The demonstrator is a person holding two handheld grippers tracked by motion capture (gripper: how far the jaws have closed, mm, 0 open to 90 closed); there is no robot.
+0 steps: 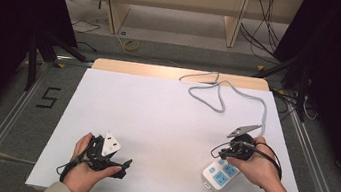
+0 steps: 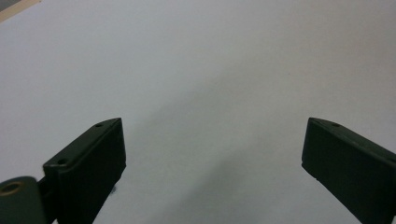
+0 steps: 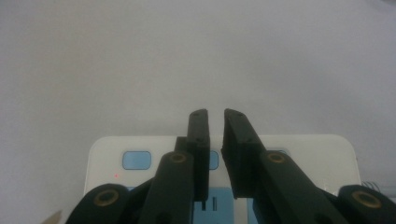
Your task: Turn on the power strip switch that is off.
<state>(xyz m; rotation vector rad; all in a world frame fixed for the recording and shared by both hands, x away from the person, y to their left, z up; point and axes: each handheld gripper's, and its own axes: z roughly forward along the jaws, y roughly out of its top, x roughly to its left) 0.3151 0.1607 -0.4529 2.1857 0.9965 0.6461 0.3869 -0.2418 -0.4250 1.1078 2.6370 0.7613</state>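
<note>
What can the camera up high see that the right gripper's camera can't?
The high view takes in the person's two hands, the left gripper with its jaws apart, the grey cable looping across the white table, and the floor and shelves beyond. The right gripper view adds close detail: a tiny red light on the power strip and the slim gap between its own near-shut jaws. Both show the right gripper, the white strip with blue sockets, and the table.
</note>
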